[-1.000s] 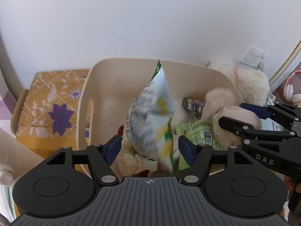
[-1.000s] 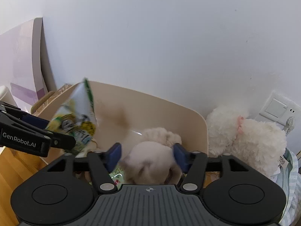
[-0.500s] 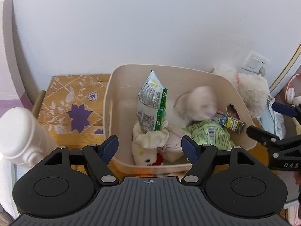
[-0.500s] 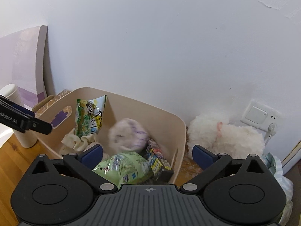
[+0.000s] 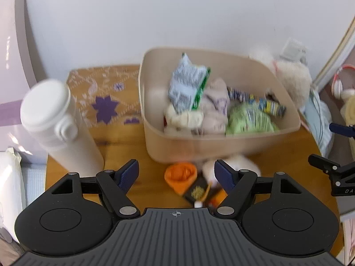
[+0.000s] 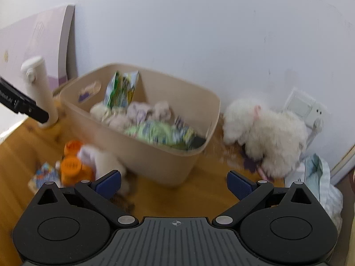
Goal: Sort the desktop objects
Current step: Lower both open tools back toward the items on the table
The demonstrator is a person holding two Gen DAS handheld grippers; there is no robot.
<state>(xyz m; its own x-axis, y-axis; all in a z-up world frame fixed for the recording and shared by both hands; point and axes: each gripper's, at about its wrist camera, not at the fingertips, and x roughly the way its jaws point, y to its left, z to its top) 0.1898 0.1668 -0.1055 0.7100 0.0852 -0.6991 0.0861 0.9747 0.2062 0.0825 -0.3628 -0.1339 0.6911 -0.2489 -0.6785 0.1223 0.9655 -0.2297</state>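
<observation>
A beige bin (image 5: pixel 221 148) (image 6: pixel 155 155) stands on the wooden table by the wall. In it lie a silver-green snack bag (image 5: pixel 186 86) (image 6: pixel 121 90), a pale plush (image 5: pixel 216 106) (image 6: pixel 142 113), a green packet (image 5: pixel 248 119) (image 6: pixel 157 133) and a cream toy (image 5: pixel 184 117). In front of the bin lie an orange item (image 5: pixel 180 175) (image 6: pixel 72 166) and a small white plush (image 5: pixel 233 166) (image 6: pixel 104 159). My left gripper (image 5: pixel 176 170) is open above these, holding nothing. My right gripper (image 6: pixel 175 181) (image 5: pixel 332 146) is wide open and empty, before the bin's right corner.
A white flask (image 5: pixel 55 122) (image 6: pixel 37 84) stands left of the bin, with a patterned orange mat (image 5: pixel 104 95) behind it. A fluffy white toy (image 6: pixel 266 130), a wall socket (image 6: pixel 304 106) and a plastic bag (image 6: pixel 317 177) crowd the right. A small colourful card (image 6: pixel 44 175) lies front left.
The snack bag left my left gripper and stands in the bin. My right gripper opened and the pale plush dropped into the bin. Both grippers pulled back from the bin.
</observation>
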